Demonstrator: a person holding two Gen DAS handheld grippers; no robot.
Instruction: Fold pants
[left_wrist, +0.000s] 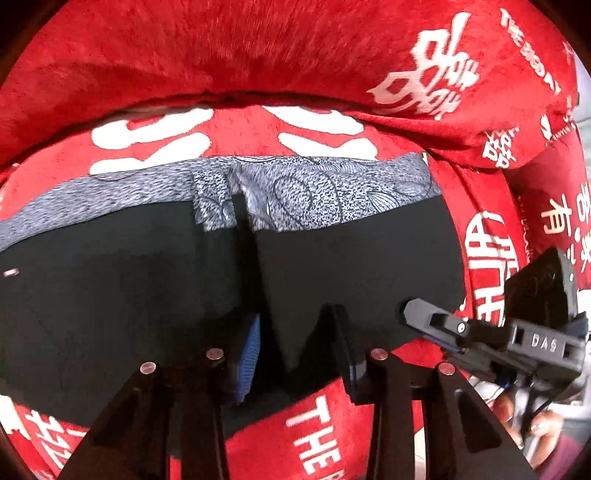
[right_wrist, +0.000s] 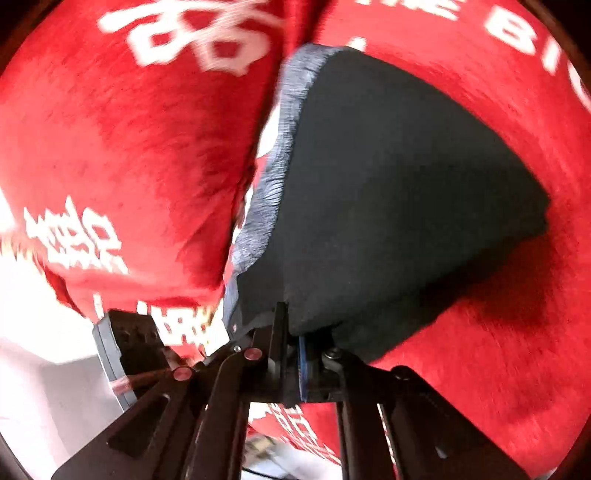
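One pair of black pants lies on a red blanket with white writing (the top band is grey and patterned). There are two grippers. The left gripper pinches a raised fold of the pants near the front edge. The right gripper is pressed tight on a corner of the pants. One hand shows at the side.

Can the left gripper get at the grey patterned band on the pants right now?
Probably not at once: the left gripper is shut on a fold of the black pants. The band lies uncovered beyond it.
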